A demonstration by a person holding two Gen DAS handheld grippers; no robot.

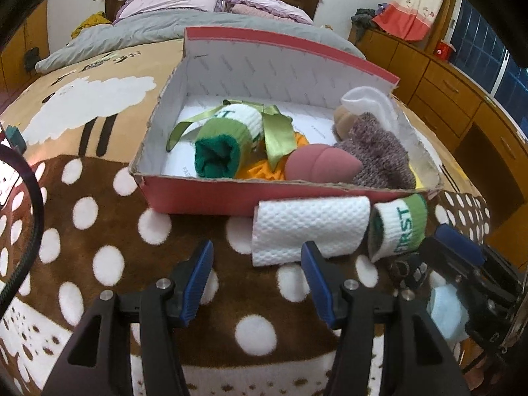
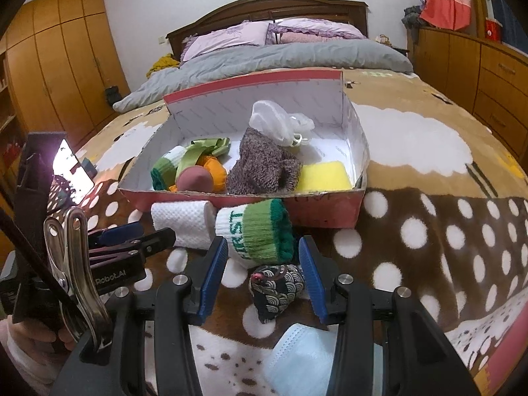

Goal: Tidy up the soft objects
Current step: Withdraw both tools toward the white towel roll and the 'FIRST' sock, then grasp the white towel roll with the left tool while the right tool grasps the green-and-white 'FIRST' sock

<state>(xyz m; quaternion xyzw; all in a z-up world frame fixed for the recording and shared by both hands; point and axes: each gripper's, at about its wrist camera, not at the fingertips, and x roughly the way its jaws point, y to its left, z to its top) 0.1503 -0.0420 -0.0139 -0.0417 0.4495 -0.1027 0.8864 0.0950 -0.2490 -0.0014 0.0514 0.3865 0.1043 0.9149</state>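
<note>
Low over the blanket [image 1: 109,231], both tongs [image 1: 257,283] [image 2: 264,280] released, right astride the patterned pouch [image 2: 279,290].

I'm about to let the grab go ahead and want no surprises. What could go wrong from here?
1. The right gripper stands open around the small patterned pouch, with the rolled sock just ahead; closing may catch both.
2. The face mask lies just under that gripper and might get dragged.
3. The left gripper is open beside the white towel roll, close to the right one; they may bump.
</note>
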